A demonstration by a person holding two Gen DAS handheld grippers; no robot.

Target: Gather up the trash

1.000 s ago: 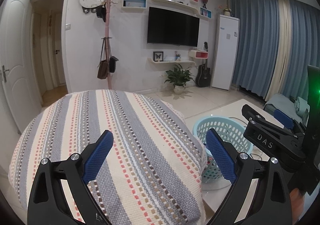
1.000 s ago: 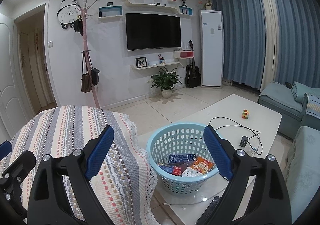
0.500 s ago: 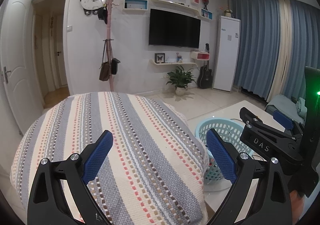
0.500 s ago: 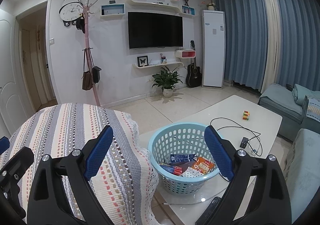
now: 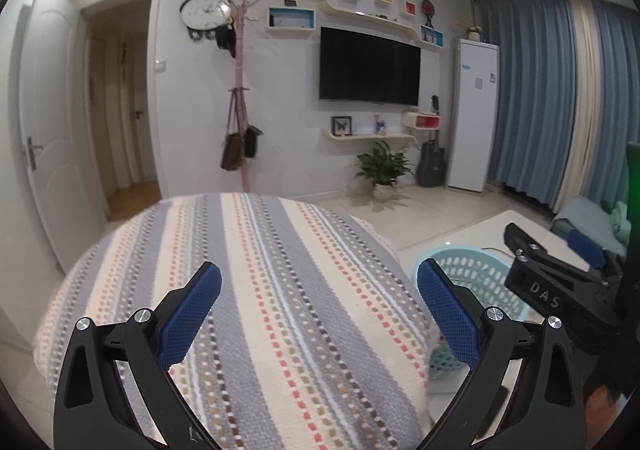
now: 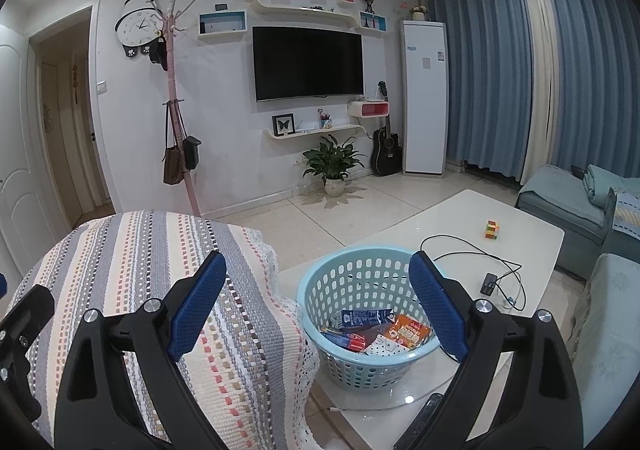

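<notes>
We are holding our left claw [image 5: 318, 300] over the striped cover [image 5: 260, 290], its jaws opening on nothing. Our right claw [image 6: 318, 290] is standing wide and empty. Wrappers [image 6: 376, 332] are lying in the blue basket [image 6: 362, 258] on the desk [image 6: 460, 218].

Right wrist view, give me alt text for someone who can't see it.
An open right tool hangs empty over a blue basket holding wrappers, on a white table. A striped cloth lies left; a cable and cube lie beyond.

Wrappers [image 6: 372, 330] lie in the basket [image 6: 316, 286] on the table [image 6: 460, 218], right of the striped cushion [image 6: 160, 270].
</notes>
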